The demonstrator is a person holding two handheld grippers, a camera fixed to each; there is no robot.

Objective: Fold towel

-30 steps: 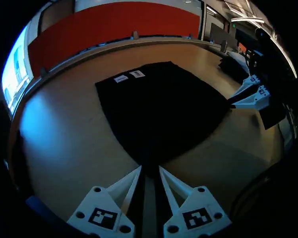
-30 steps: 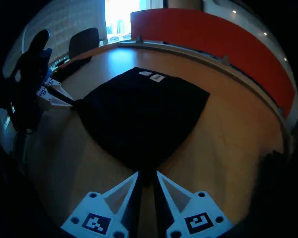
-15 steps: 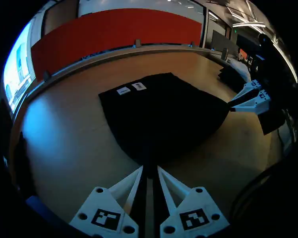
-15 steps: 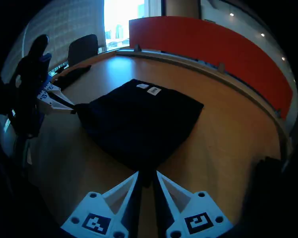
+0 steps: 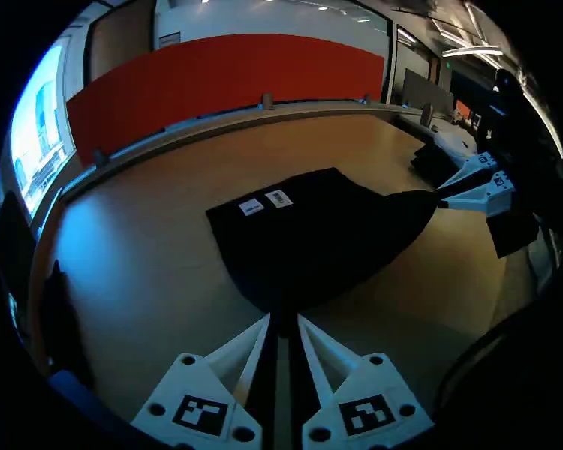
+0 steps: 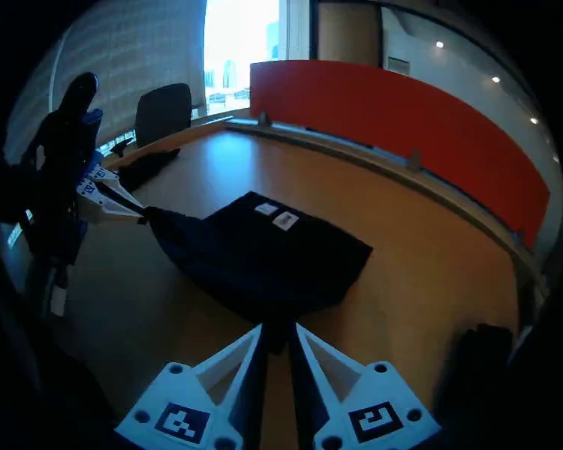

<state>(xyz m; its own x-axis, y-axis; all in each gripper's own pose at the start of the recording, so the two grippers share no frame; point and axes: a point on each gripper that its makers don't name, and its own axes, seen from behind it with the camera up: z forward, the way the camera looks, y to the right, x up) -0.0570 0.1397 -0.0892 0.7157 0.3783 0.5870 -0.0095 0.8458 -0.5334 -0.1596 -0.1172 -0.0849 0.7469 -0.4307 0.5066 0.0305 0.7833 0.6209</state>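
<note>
Black towel (image 5: 311,232) lies mid-counter (image 5: 146,247), its two near corners held up off the wood. Left gripper (image 5: 283,319) has its jaws clenched on one corner, right gripper (image 6: 278,328) on the other, cloth sagging between them. Two white labels (image 5: 266,202) sit near the towel's far edge, toward the red partition (image 5: 229,71) along the counter's far edge
</note>
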